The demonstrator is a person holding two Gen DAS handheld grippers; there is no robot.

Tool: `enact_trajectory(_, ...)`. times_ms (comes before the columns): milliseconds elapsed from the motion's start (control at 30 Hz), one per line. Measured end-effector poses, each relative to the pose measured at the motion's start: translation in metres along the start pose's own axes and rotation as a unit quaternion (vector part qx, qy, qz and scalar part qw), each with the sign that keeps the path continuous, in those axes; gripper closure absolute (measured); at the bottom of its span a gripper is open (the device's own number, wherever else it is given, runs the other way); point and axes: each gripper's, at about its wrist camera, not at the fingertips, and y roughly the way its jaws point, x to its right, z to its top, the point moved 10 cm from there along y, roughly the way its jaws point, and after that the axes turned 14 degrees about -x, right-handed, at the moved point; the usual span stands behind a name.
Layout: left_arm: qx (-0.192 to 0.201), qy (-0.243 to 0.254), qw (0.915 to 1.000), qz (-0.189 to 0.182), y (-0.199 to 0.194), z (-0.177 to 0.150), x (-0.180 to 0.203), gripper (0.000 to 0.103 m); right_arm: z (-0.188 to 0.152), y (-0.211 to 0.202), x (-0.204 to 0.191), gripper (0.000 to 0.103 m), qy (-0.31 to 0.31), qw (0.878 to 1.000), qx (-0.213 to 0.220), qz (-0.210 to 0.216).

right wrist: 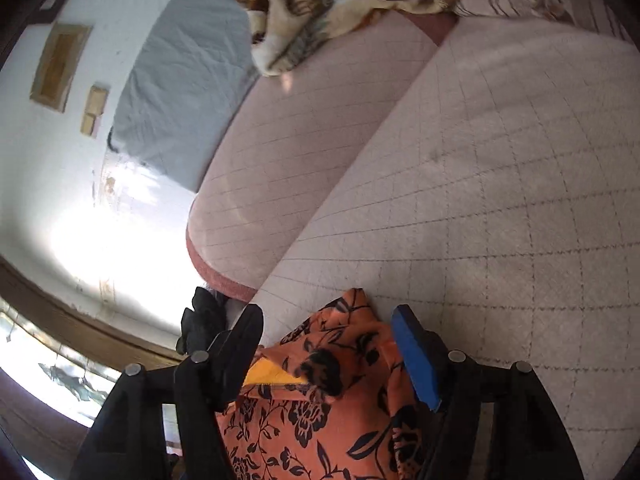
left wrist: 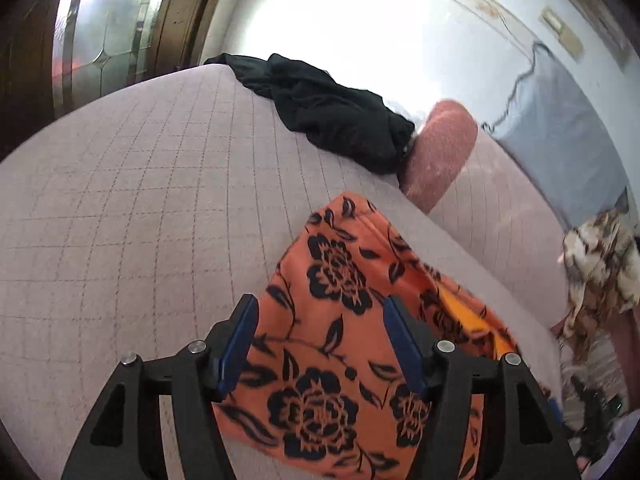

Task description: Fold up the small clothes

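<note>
An orange garment with a black flower print (left wrist: pixel 340 320) lies on the pale quilted cushion (left wrist: pixel 120 220). My left gripper (left wrist: pixel 318 304) hovers over its near part with jaws wide apart, and the cloth shows between them. In the right wrist view the same orange garment (right wrist: pixel 328 400) is bunched, with a yellow inner patch (right wrist: pixel 268 374) showing. My right gripper (right wrist: pixel 326 314) is open around the raised folds, and the fingers do not pinch the cloth.
A black garment (left wrist: pixel 332 112) lies crumpled at the cushion's far edge. A pink bolster (left wrist: pixel 440 148) sits beside it. A brown and cream patterned cloth (right wrist: pixel 320 4) lies on the sofa, also in the left view (left wrist: pixel 600 268). A grey sheet (right wrist: pixel 180 92) hangs on the wall.
</note>
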Motion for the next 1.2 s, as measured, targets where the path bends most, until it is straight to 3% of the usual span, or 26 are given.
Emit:
enact_trajectory(133, -0.009, 0.045, 0.9970, 0.062, 0.005, -0.039, 0.014, 0.035, -0.049, 0.020, -0.042, 0.035, -0.116, 0.989, -0.073, -0.046)
enact_trajectory(233, -0.051, 0.059, 0.9909, 0.109, 0.027, -0.056, 0.006, 0.035, -0.097, 0.047, -0.054, 0.048, -0.175, 0.970, -0.141, -0.088)
enact_trajectory(367, -0.074, 0.043, 0.9869, 0.137, 0.043, -0.057, -0.018, 0.036, -0.123, 0.078, -0.037, 0.049, -0.227, 0.941, -0.158, -0.197)
enact_trajectory(433, -0.088, 0.031, 0.9872, 0.129, 0.047, -0.053, -0.027, 0.036, -0.116, 0.092, -0.030, 0.051, -0.241, 0.931, -0.147, -0.230)
enact_trajectory(600, -0.101, 0.028, 0.9883, 0.111, 0.051, -0.044, -0.033, 0.034, -0.061, 0.121, -0.027, 0.051, -0.213, 0.934, -0.107, -0.265)
enact_trajectory(700, -0.109, 0.018, 0.9895, 0.093, 0.050, -0.040, -0.038, 0.034, -0.022, 0.135, -0.033, 0.049, -0.188, 0.930, -0.072, -0.307)
enact_trajectory(767, -0.115, 0.012, 0.9902, 0.077, 0.050, -0.037, -0.037, 0.034, -0.017, 0.140, -0.049, 0.047, -0.186, 0.932, -0.058, -0.306)
enact_trajectory(833, -0.121, 0.005, 0.9909, 0.059, 0.047, -0.036, -0.039, 0.034, -0.035, 0.147, -0.082, 0.047, -0.216, 0.938, -0.061, -0.265)
enact_trajectory(933, -0.120, -0.010, 0.9917, 0.045, 0.042, -0.033, -0.046, 0.034, -0.094, 0.161, -0.132, 0.047, -0.283, 0.934, -0.090, -0.200)
enact_trajectory(1000, -0.118, -0.009, 0.9914, 0.057, 0.038, -0.034, -0.053, 0.034, -0.140, 0.180, -0.152, 0.047, -0.312, 0.924, -0.141, -0.167)
enact_trajectory(1100, -0.124, 0.000, 0.9904, 0.062, 0.038, -0.039, -0.057, 0.034, -0.183, 0.224, -0.160, 0.047, -0.330, 0.905, -0.197, -0.183)
enact_trajectory(1167, -0.127, 0.010, 0.9892, 0.073, 0.039, -0.041, -0.059, 0.034, -0.180, 0.252, -0.161, 0.047, -0.335, 0.895, -0.196, -0.221)
enact_trajectory(1200, -0.129, 0.013, 0.9887, 0.075, 0.040, -0.042, -0.060, 0.034, -0.170, 0.262, -0.164, 0.047, -0.330, 0.897, -0.186, -0.229)
